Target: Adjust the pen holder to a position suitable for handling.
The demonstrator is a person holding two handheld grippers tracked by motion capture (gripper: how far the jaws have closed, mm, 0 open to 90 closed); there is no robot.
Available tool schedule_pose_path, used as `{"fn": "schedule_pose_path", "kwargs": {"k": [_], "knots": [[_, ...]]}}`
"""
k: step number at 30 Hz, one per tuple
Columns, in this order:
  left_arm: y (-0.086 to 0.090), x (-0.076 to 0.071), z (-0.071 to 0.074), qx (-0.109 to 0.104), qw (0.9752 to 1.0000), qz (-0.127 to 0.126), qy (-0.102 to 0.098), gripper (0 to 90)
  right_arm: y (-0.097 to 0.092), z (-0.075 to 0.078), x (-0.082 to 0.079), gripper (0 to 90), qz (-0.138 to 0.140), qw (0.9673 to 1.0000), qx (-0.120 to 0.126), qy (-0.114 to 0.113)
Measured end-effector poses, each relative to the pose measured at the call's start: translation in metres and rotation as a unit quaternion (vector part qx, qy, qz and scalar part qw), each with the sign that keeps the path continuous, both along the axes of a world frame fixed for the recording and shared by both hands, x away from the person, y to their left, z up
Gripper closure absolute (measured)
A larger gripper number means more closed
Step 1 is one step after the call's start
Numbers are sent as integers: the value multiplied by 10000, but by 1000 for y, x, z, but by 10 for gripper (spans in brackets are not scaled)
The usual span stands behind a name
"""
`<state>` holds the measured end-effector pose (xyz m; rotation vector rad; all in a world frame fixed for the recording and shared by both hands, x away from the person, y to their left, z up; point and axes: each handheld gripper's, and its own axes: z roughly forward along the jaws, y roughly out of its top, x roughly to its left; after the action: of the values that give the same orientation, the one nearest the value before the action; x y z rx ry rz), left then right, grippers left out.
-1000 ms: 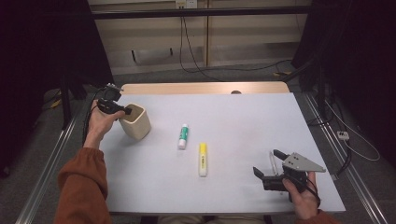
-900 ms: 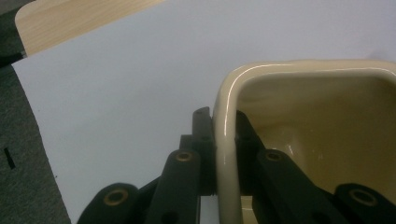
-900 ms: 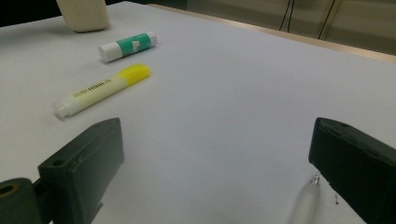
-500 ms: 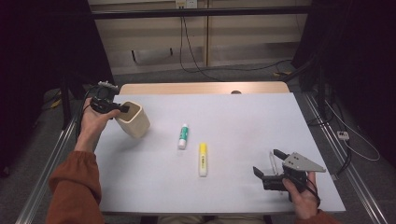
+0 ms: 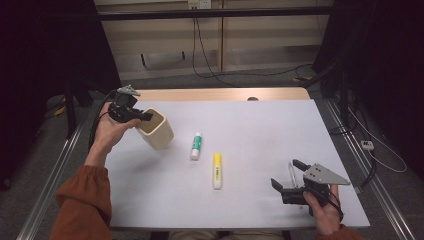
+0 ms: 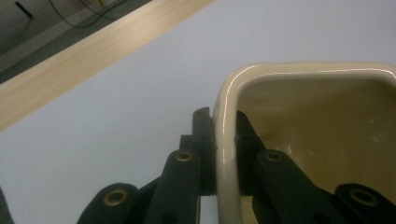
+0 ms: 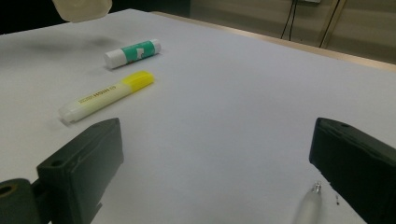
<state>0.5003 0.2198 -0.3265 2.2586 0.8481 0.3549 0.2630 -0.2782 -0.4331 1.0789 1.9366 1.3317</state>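
High view, left tool (image 5: 145, 117): clamped on glossy beige squarish cup (image 5: 159, 134) rim, tilted.
Right tool (image 5: 287, 175): jaws apart, matte black.

Only readable-ish print is sitting on the yellow highlighter (image 7: 106, 95): dark lettering is running along its barrel, approx. "HIGH…", rest too small to make out. The green-and-white glue stick (image 7: 133, 53) is showing a white mark on its green label, no legible wording. Nothing else legible.
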Motion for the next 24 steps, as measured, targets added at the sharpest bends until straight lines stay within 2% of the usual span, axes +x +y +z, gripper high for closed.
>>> {"fn": "schedule_pose_path", "kwargs": {"k": [3,4,7,9,11,12,13,17,19,20,24], "knots": [[-9,-4,3,-65,9998,-174,-25,837,0,0,0,28,2,10000,-5,0],[-13,-5,3,-153,9996,-246,-4,837,0,0,0,27,2,10000,-7,8],[-24,-9,4,-129,9992,-378,-30,837,0,0,0,28,12,10000,-14,11],[-32,-12,5,-73,9983,-556,-135,836,0,0,0,28,11,10000,-5,10],[-40,-15,3,-194,9976,-643,-143,834,0,0,0,28,10,10000,-8,9],[-42,-15,4,-96,9971,-742,-150,836,0,0,0,28,13,10000,-7,9],[-45,-17,4,-107,9966,-801,-154,836,0,0,0,28,14,10000,-7,12],[-64,-24,8,1,9930,-1169,-186,836,0,0,0,28,15,10000,-2,9],[-74,-27,10,51,9898,-1413,-175,836,0,0,0,28,21,10000,2,6],[-79,-30,10,-22,9895,-1430,-187,836,0,0,0,28,25,10000,2,5],[-100,-32,12,3,9846,-1732,-229,837,0,0,0,28,55,10000,9,18]]}}
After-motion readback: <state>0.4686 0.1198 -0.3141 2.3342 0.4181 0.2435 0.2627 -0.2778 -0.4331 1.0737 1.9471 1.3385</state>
